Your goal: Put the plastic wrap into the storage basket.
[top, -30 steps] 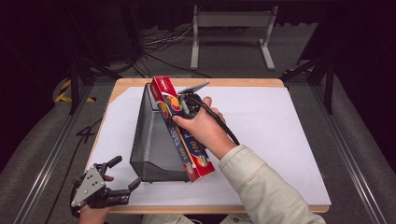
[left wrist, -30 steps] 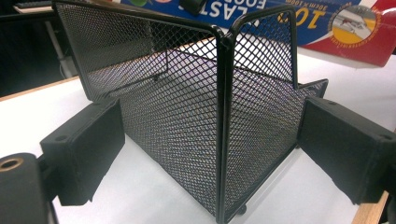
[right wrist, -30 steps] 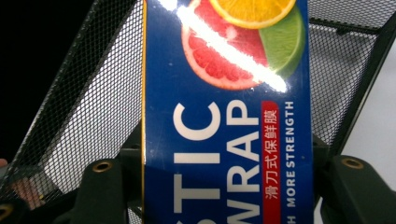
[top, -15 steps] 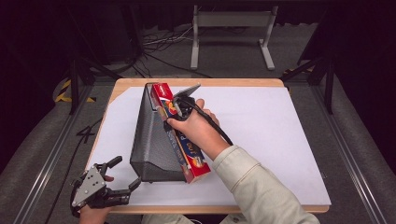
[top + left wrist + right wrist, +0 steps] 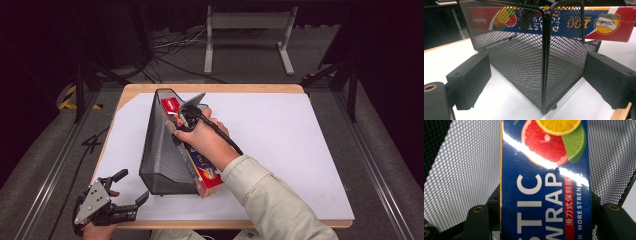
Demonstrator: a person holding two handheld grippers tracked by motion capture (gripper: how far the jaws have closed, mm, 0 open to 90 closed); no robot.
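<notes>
My right gripper (image 5: 186,119) has its 2 jaws clamped across the width of the plastic wrap box (image 5: 545,195), which lies slanted against the open side of the black mesh file holder (image 5: 162,150) on the bench (image 5: 300,130). My left gripper (image 5: 131,200) sits at the bench's near edge, jaws spread wide and holding nothing, aimed at the holder's near corner.

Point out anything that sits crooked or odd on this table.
The plastic wrap box lies slanted in the black mesh holder, its red end poking past the holder's near edge. The right tool is clamped on it; the left tool waits open.
</notes>
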